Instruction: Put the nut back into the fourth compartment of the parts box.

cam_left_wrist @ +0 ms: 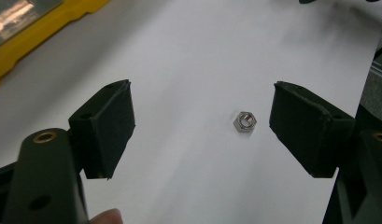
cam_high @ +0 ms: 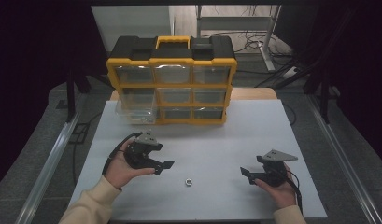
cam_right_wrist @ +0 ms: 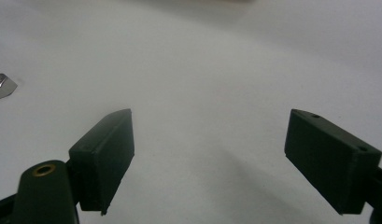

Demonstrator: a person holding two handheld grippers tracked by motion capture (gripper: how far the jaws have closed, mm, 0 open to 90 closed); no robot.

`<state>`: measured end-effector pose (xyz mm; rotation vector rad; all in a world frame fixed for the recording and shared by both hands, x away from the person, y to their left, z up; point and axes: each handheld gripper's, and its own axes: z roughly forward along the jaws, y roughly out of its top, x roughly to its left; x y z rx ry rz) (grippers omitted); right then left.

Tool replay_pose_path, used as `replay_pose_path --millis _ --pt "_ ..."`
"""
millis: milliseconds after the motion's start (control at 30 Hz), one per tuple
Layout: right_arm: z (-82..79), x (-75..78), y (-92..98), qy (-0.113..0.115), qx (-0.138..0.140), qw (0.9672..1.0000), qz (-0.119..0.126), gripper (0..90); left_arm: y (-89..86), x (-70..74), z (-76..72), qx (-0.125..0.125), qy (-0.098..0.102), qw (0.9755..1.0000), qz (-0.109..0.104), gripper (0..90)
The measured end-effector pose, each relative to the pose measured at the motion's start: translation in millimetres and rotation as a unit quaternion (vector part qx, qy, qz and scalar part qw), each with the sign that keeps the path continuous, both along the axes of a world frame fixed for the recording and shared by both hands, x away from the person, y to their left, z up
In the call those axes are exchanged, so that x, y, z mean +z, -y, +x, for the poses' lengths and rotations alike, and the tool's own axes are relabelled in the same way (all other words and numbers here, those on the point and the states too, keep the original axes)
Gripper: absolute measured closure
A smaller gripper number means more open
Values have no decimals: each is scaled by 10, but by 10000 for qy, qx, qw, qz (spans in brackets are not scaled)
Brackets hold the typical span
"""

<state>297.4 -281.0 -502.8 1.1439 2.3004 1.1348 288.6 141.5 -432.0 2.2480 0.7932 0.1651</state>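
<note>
High view: the nut (cam_high: 189,181) lies alone on the white desk (cam_high: 216,140), between my two grippers and nearer the left one. My left gripper (cam_high: 161,167) hovers just to its left, jaws spread and angled toward it. My right gripper (cam_high: 247,174) sits well apart on the other side, jaws also released, holding nothing. The yellow drawer box (cam_high: 172,84) stands at the far edge, with one clear drawer (cam_high: 135,110) on its left side pulled out.

Left gripper view: the nut (cam_left_wrist: 245,121) is flat on the desk, between my open jaws but close to the right-hand one, not touching it.

Right gripper view: jaws wide, bare desk between them; the nut (cam_right_wrist: 2,86) sits off at the left edge.

Judgement: this is the approach to pick up the nut. Next I should centre the left jaws on it, lower, then close gently so it doesn't skid.
</note>
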Motion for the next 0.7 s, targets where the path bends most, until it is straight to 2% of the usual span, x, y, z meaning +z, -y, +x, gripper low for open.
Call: replay_pose_path --millis 200,700 --pt "1 -3 -2 -11 16 10000 -9 166 131 -80 17 -143 -66 9997 175 226" --pt "0 -5 -7 -20 16 10000 -9 166 319 -263 35 -343 -245 9982 420 222"
